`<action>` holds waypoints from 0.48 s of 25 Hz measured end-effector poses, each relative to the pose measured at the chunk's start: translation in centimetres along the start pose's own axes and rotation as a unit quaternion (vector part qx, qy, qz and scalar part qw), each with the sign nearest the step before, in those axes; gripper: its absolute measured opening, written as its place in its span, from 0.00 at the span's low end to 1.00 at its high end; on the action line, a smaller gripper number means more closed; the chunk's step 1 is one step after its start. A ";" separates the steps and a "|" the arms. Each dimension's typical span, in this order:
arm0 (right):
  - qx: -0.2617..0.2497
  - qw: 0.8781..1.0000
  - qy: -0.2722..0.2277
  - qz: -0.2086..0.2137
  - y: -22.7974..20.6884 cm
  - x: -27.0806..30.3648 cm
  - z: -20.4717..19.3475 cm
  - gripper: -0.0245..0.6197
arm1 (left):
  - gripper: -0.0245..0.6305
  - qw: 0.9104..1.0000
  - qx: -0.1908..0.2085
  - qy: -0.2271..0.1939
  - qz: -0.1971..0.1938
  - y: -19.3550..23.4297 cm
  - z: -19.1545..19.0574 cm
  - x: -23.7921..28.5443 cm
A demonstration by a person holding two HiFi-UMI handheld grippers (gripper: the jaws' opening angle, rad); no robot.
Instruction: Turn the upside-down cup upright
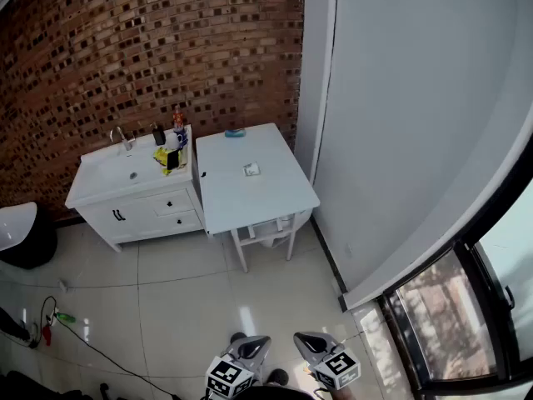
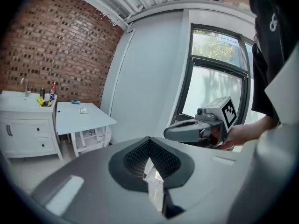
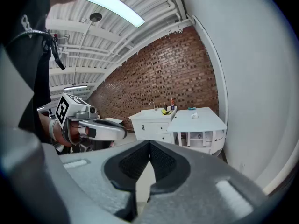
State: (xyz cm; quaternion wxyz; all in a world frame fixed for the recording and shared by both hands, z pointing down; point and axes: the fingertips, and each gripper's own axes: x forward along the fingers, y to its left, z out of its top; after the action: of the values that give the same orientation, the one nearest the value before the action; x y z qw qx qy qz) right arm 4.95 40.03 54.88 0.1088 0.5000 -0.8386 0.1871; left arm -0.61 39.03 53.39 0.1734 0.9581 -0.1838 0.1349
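Holding the left hand-held gripper (image 1: 252, 346) and right hand-held gripper (image 1: 311, 340) side by side at 6 o'clock, each with jaws pressed together on nothing. Facing the white table (image 1: 266, 198), well apart at 12 o'clock, bearing a small pale item (image 1: 251, 170) mid-top, too small to tell as the cup; sink cabinet (image 1: 141, 202) at its 9 o'clock.

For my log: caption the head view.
Left tool and right tool hover across the floor from white table and sink cabinet.

The brick wall (image 1: 125, 48) is showing mottled red-brown. The table (image 1: 241, 194) and sink cabinet (image 1: 158, 207) are showing white; the left gripper (image 1: 250, 346) and right gripper (image 1: 310, 342) are showing grey with black-and-white square markers.
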 end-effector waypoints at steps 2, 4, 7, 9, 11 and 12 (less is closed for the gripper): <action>0.000 1.000 0.003 -0.008 -0.9 1.1 0.8 0.03 | 0.06 1.000 0.003 -0.005 -0.007 1.0 0.9 0.6; -0.001 1.000 0.004 -0.009 -1.6 2.4 1.3 0.03 | 0.06 1.000 0.003 -0.008 -0.012 2.4 1.6 1.0; -0.006 1.000 -0.001 -0.006 -2.3 4.9 2.7 0.03 | 0.06 1.000 0.002 -0.008 -0.014 5.3 2.4 1.4; -0.010 1.000 -0.005 -0.006 -2.8 6.7 4.2 0.03 | 0.06 1.000 0.008 -0.009 -0.011 7.4 3.2 1.7; -0.014 1.000 -0.006 -0.006 -3.0 8.5 5.6 0.03 | 0.06 1.000 0.014 -0.012 -0.009 9.5 4.2 1.9; -0.015 1.000 -0.006 -0.007 -3.0 9.4 6.2 0.03 | 0.06 1.000 0.015 -0.015 -0.009 10.5 4.8 1.9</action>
State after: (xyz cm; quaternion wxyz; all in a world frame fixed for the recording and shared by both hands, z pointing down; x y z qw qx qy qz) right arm 3.18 28.63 53.32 0.1128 0.5052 -0.8383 0.1713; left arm -2.21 27.48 52.62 0.1576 0.9641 -0.1757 0.1220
